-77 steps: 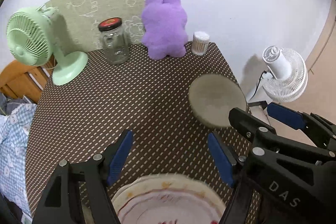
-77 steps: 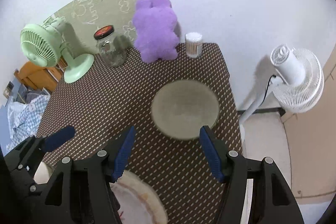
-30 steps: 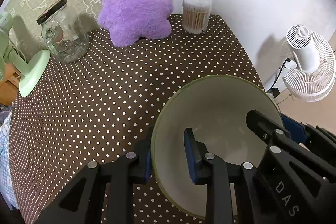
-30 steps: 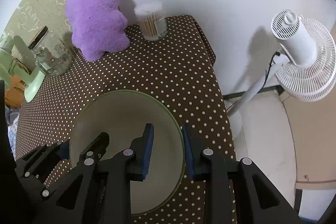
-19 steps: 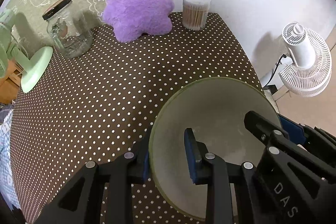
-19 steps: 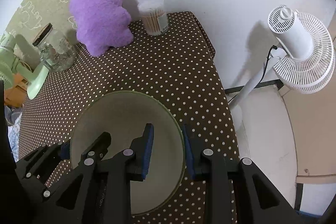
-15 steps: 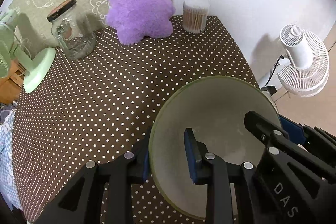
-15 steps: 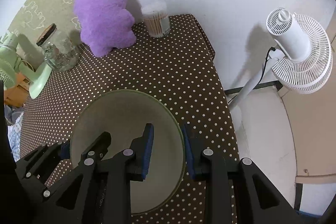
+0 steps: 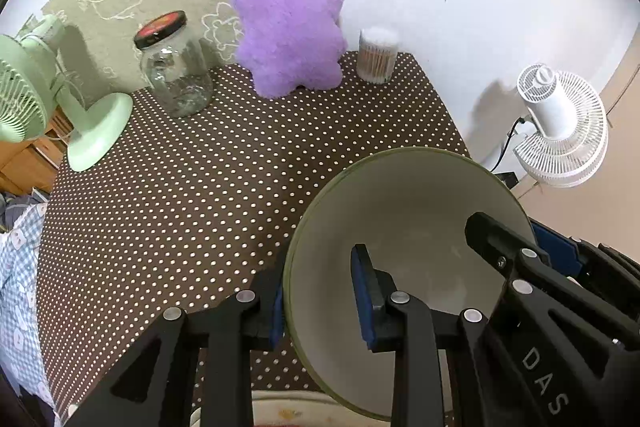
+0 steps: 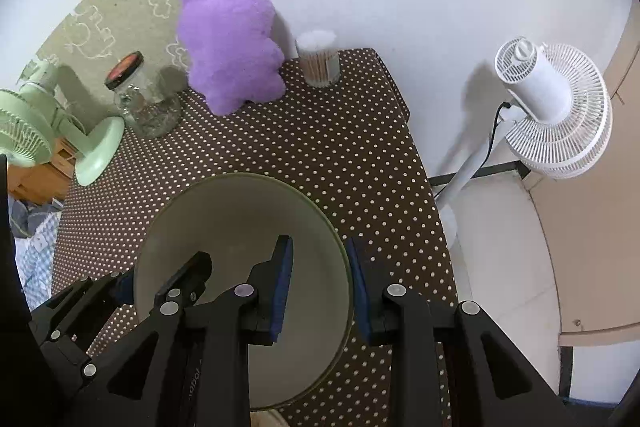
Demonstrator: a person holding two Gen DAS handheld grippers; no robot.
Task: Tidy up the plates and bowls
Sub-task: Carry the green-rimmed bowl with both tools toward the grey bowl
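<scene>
Both the left gripper [image 9: 320, 301] and right gripper [image 10: 320, 287] have jaws clamped on the bowl [image 9: 408, 227] rim.

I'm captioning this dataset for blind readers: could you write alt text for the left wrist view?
Two black grippers, the left gripper and the right gripper, clamp opposite rims of a pale green bowl above a brown polka-dot tablecloth. Behind stand a purple plush toy, a glass jar, a cotton swab tub and a green fan.
</scene>
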